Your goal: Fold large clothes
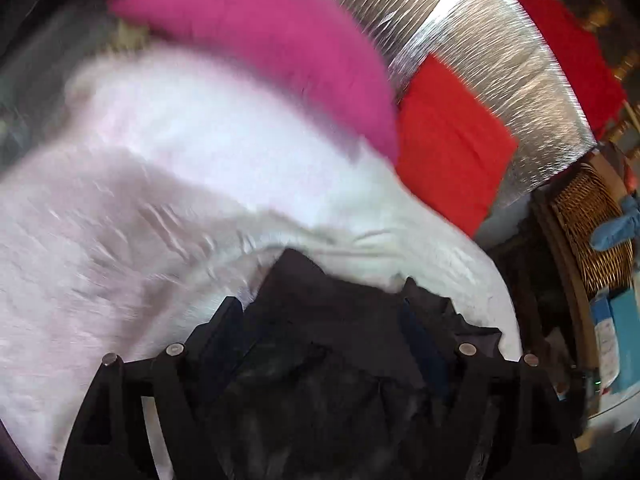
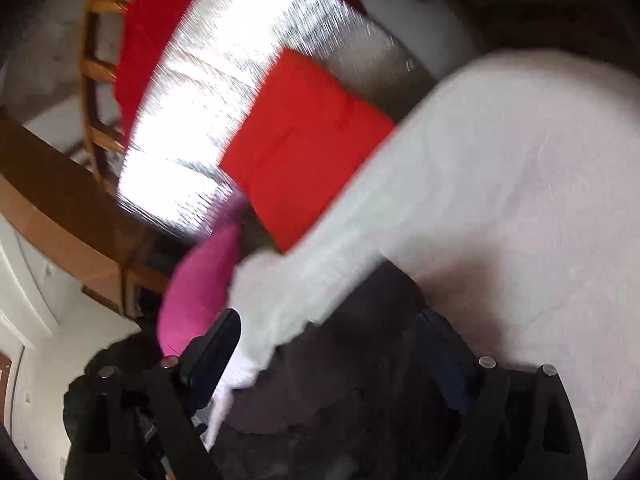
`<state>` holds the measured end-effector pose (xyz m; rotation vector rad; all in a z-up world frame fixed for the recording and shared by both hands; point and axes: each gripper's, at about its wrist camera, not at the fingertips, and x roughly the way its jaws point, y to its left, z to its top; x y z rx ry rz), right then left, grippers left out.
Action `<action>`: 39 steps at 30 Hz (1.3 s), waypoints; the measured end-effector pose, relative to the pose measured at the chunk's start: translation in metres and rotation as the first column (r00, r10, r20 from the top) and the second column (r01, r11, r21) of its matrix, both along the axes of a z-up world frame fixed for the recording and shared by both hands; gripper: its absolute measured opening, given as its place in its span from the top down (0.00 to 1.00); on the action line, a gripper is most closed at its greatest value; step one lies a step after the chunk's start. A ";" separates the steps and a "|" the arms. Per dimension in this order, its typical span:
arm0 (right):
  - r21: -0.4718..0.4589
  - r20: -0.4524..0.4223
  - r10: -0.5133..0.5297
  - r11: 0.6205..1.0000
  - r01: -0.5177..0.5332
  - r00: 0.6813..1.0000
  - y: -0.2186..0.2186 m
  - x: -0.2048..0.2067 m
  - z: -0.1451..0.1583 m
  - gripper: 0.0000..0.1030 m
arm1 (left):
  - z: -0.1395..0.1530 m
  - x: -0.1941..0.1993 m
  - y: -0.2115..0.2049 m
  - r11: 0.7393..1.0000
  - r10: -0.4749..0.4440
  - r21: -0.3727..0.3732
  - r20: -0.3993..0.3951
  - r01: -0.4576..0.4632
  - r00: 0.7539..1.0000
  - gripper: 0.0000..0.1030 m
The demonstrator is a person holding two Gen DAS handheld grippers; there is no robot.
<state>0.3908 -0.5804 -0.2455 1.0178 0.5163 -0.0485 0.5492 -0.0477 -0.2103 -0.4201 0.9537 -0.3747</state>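
A large white garment (image 1: 168, 184) fills the left wrist view, lifted and blurred by motion. A dark cloth (image 1: 320, 320) bunches between the fingers of my left gripper (image 1: 324, 300), which is shut on the cloth together with the white garment's edge. In the right wrist view the white garment (image 2: 500, 200) hangs across the right side. My right gripper (image 2: 320, 328) is shut on its edge, with dark cloth (image 2: 352, 380) bunched between the fingers. A pink cloth (image 1: 272, 48) lies behind the white one, and shows in the right view (image 2: 200, 284) too.
A folded red cloth (image 1: 448, 140) lies on a silver foil-like surface (image 1: 480, 40); both show in the right view, the red cloth (image 2: 304, 144) on the foil (image 2: 192, 88). A wicker basket (image 1: 592, 220) stands right. A wooden chair (image 2: 96, 72) and wooden ledge (image 2: 60, 208) are left.
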 end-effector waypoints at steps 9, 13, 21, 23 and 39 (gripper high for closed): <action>0.002 0.054 0.013 1.000 -0.014 0.998 0.031 -0.126 0.027 0.12 | 0.022 -0.162 0.029 0.995 -0.002 -0.096 0.045 0.006 0.999 0.17; 0.076 0.044 0.023 0.997 -0.027 0.999 0.056 -0.178 0.017 0.12 | -0.009 -0.220 0.035 0.991 0.016 -0.133 -0.024 -0.019 1.000 0.17; 0.261 -0.024 0.048 0.964 -0.041 0.999 0.098 -0.226 -0.031 0.12 | -0.069 -0.243 0.052 0.935 0.098 -0.310 -0.242 -0.172 0.965 0.17; 0.278 -0.055 0.037 0.960 -0.020 0.998 0.102 -0.222 -0.042 0.12 | -0.068 -0.239 0.055 0.932 0.147 -0.297 -0.215 -0.208 0.966 0.16; 0.319 -0.171 -0.108 0.934 0.159 0.979 0.065 -0.172 -0.092 0.12 | -0.091 -0.197 0.039 0.884 0.226 -0.340 -0.286 -0.320 0.931 0.14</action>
